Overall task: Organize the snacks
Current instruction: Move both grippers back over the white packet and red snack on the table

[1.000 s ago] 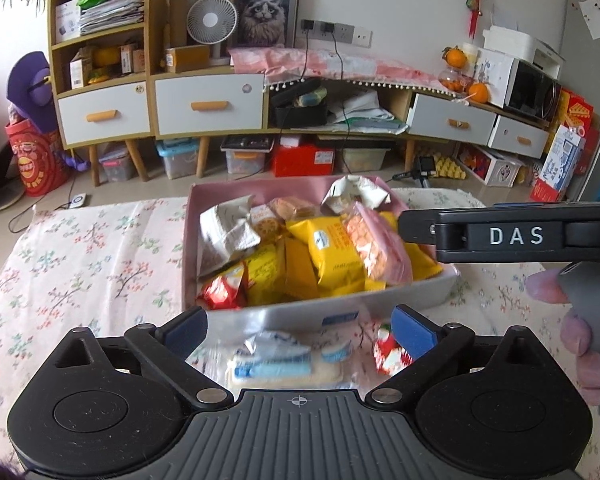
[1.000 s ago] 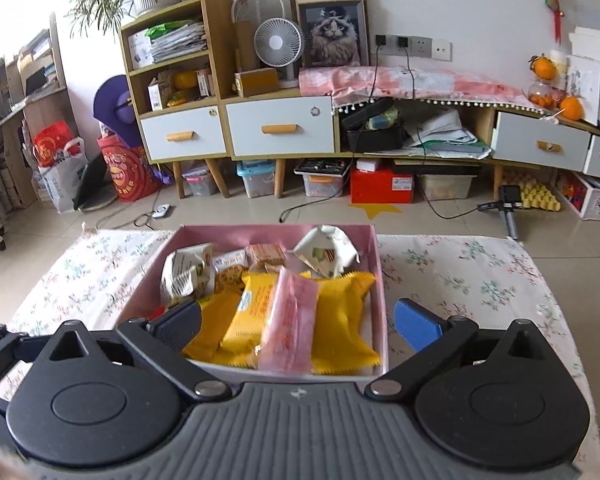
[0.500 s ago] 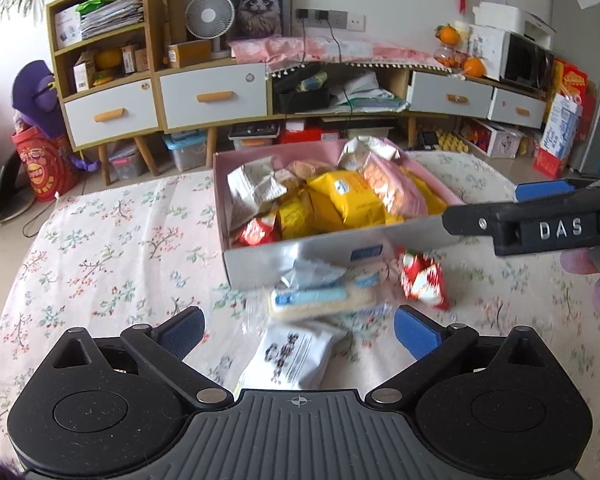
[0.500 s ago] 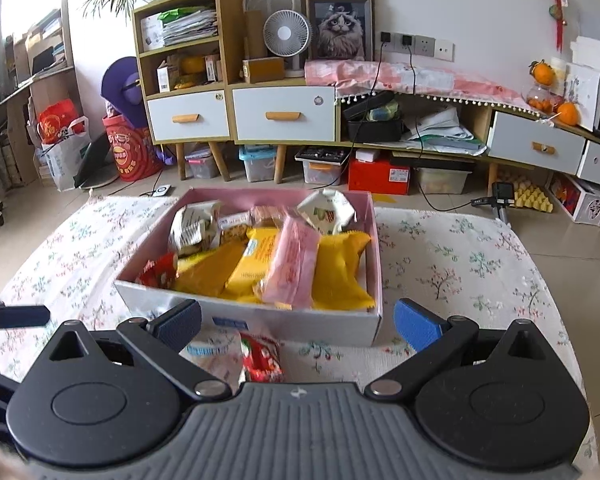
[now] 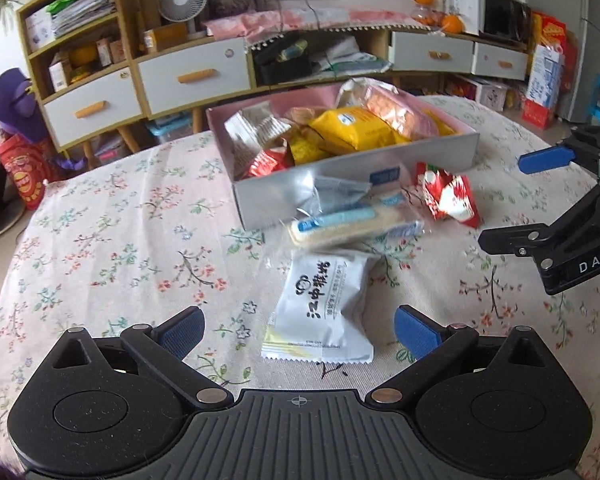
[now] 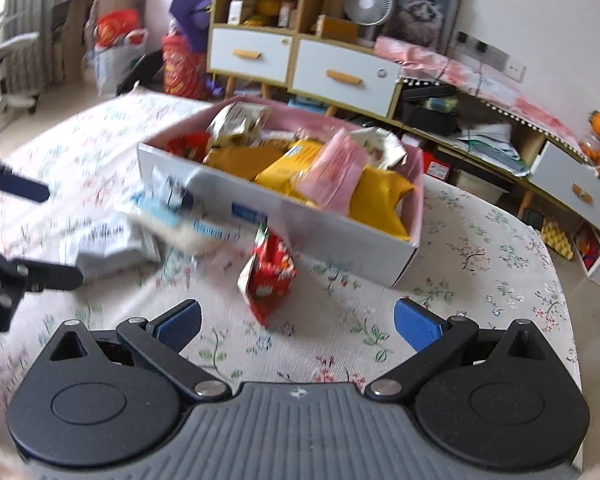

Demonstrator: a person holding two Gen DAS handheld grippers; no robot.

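While both hand-held grippers gape, white packet point(image 5: 320, 312) lies between blue pads point(image 5: 414, 330)

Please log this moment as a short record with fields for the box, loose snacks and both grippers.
box: white cardboard box with pink lining, full of packets
loose snacks: white printed packet, clear-wrapped pale wafer bar, red foil packet, all on the floral tablecloth
left gripper: jaws open, empty, facing white packet
right gripper: jaws open, empty, facing red packet
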